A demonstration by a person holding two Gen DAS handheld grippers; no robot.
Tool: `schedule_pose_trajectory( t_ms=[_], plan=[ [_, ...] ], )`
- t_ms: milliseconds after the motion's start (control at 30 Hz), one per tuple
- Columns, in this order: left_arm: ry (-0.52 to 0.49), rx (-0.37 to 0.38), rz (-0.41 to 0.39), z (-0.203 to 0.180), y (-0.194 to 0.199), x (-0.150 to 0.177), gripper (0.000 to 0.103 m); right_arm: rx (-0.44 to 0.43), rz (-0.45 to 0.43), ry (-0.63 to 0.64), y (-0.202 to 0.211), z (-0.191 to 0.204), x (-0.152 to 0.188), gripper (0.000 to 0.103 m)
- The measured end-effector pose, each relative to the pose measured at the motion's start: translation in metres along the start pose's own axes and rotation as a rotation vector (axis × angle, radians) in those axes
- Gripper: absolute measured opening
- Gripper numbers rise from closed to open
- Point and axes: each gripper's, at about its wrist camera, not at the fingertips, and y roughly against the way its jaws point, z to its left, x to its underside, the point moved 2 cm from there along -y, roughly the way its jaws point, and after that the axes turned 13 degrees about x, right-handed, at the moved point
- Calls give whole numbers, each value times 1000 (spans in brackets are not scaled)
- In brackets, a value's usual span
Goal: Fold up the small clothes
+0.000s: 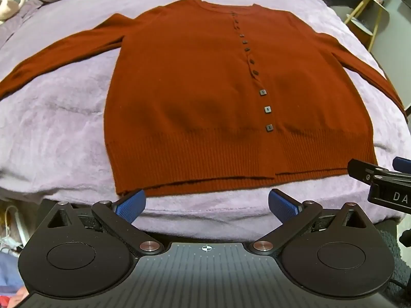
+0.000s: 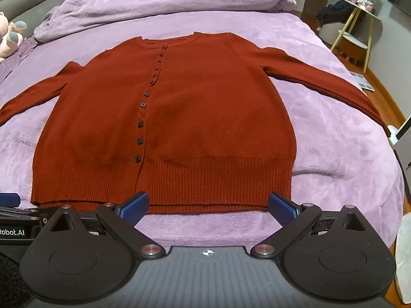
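One rust-red cardigan (image 1: 205, 97) was spread flat, buttoned, sleeves out, on the purple blanket (image 1: 59, 128), with the left gripper (image 1: 206, 206) and right gripper (image 2: 208, 209) held fingers apart just short of its hem.

Bed covered by purple blanket (image 2: 334, 128), bunched duvet (image 2: 167, 0) at far end. Grey headboard (image 2: 30, 0) and plush toys (image 2: 10, 38) far left. Yellow-legged side table (image 2: 359, 23) on wooden floor (image 2: 385, 95), right.
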Motion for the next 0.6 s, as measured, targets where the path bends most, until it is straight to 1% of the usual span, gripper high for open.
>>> schedule_pose_trajectory(
  t_ms=[600],
  plan=[
    [-3, -14, 6, 2, -2, 0, 103, -3, -6, 4, -1, 0, -1, 99]
  ],
)
